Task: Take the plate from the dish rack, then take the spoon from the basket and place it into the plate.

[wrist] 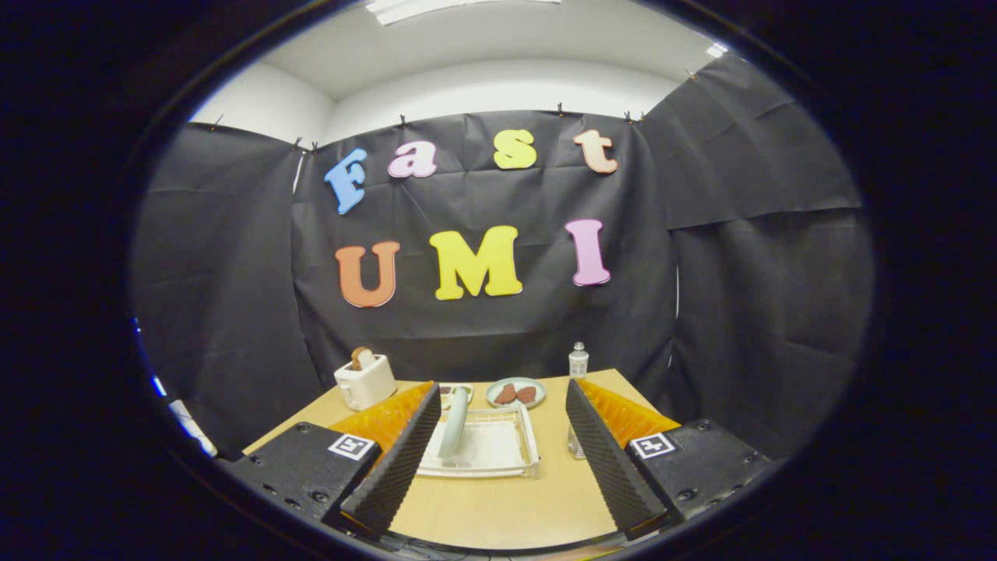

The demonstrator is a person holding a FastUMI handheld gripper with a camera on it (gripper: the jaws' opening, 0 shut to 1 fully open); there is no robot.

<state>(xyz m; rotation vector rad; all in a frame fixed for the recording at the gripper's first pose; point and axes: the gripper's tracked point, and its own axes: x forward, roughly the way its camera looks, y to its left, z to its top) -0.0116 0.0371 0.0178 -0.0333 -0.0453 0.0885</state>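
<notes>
A pale plate (pixel 456 421) stands on edge in the white dish rack (pixel 498 467) on the wooden table (pixel 498 506). The rack lies just ahead, between my fingers and closer to the left one. My gripper (pixel 501 397) is open wide, held above the table's near part, with nothing between its fingers. A small clear container (pixel 576 447) peeks out beside the right finger, mostly hidden by it; I cannot tell what it holds.
A white toaster (pixel 364 382) with bread in it stands at the far left of the table. Beyond the rack lie a round dish with brown food (pixel 516 393) and a smaller dish (pixel 454 390). A small bottle (pixel 578 361) stands at the far edge.
</notes>
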